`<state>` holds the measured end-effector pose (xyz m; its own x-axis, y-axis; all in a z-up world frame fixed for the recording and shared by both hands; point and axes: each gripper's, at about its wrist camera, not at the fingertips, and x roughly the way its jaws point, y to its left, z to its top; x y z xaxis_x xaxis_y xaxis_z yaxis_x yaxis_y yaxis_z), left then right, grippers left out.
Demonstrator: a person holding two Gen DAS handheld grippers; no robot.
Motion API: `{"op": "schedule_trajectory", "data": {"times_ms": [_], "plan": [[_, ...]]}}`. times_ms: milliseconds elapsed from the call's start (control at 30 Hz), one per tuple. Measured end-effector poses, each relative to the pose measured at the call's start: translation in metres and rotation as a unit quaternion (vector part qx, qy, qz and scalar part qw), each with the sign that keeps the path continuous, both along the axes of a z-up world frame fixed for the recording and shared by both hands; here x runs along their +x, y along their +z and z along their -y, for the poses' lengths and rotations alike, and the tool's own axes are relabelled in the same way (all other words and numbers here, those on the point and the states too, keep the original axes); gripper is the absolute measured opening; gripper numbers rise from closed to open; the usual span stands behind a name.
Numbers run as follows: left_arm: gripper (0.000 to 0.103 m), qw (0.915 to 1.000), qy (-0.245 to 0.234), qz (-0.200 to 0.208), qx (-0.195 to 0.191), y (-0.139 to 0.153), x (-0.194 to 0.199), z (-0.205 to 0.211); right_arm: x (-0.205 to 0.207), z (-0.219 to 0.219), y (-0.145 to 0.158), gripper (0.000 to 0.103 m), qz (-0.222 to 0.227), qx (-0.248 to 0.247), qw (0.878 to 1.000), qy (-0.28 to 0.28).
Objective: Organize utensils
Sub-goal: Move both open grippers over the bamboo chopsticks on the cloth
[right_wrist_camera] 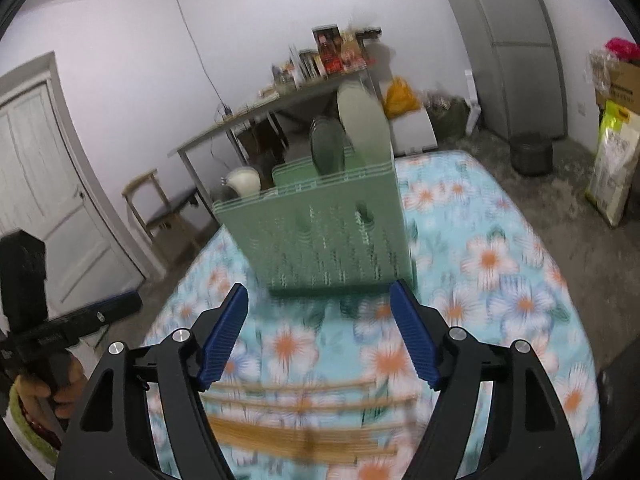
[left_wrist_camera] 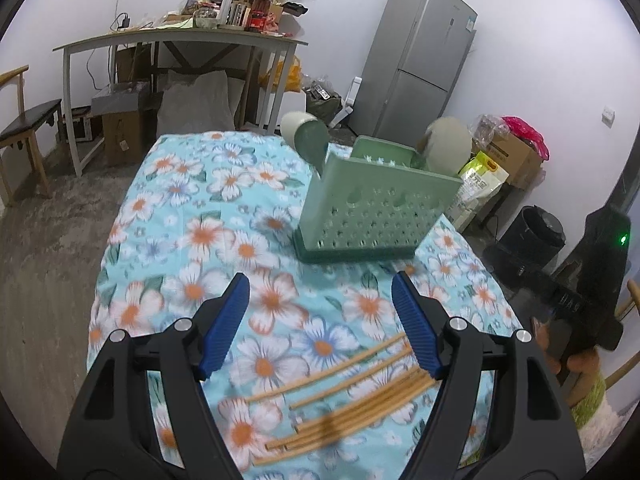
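Observation:
Several wooden chopsticks [left_wrist_camera: 352,400] lie loose on the floral tablecloth [left_wrist_camera: 192,240], just below my left gripper [left_wrist_camera: 322,290], which is open and empty above them. A green perforated utensil holder [left_wrist_camera: 372,216] stands beyond, with a green ladle [left_wrist_camera: 310,140] and a pale spoon [left_wrist_camera: 448,144] sticking out. In the right wrist view, blurred, the chopsticks [right_wrist_camera: 304,420] lie under my open, empty right gripper [right_wrist_camera: 320,296], and the holder [right_wrist_camera: 320,232] stands just ahead with spoons [right_wrist_camera: 360,120] in it.
The table's edges fall off left and right onto a grey floor. A cluttered desk [left_wrist_camera: 180,40], a fridge [left_wrist_camera: 424,60], boxes and bags [left_wrist_camera: 504,152] and a wooden chair [left_wrist_camera: 24,120] stand around. The other gripper's body [left_wrist_camera: 600,280] shows at the right.

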<state>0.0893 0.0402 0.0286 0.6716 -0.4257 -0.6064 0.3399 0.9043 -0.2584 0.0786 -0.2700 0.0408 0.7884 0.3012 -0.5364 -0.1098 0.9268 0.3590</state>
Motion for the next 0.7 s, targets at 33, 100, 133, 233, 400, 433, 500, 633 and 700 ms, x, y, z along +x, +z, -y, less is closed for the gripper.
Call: {"op": "schedule_trajectory", "data": {"times_ms": [33,100,133,233,400,433,500,633,700], "plan": [[0.070,1.0000,0.001,-0.002,0.000,-0.002,-0.004,0.000,-0.005,-0.003,-0.007,0.074,-0.011,-0.003,1.000,0.000],[0.071,1.0000,0.004,-0.008,-0.002,-0.008,-0.012,0.000,-0.011,-0.006,-0.015,0.076,-0.028,-0.010,1.000,0.001],[0.071,0.9999,0.005,-0.011,-0.002,-0.010,-0.015,0.001,-0.014,-0.008,-0.020,0.078,-0.036,-0.016,0.999,0.000],[0.072,0.9997,0.007,-0.022,-0.003,-0.020,-0.026,0.001,-0.027,-0.015,-0.034,0.082,-0.061,-0.037,0.997,-0.001],[0.073,0.9988,0.012,-0.048,-0.001,-0.041,-0.038,0.002,-0.047,-0.023,-0.056,0.086,-0.095,-0.050,0.994,-0.007],[0.073,0.9984,0.013,-0.056,0.001,-0.046,-0.040,0.003,-0.050,-0.025,-0.059,0.087,-0.101,-0.054,0.993,-0.009],[0.074,0.9974,0.013,-0.071,0.001,-0.056,-0.042,0.003,-0.055,-0.029,-0.070,0.088,-0.116,-0.060,0.991,-0.007],[0.074,0.9945,0.013,-0.104,0.006,-0.075,-0.046,0.007,-0.061,-0.038,-0.088,0.091,-0.139,-0.071,0.988,-0.003],[0.074,0.9940,0.010,-0.109,0.005,-0.079,-0.049,0.008,-0.062,-0.043,-0.088,0.096,-0.133,-0.086,0.987,0.003]]}}
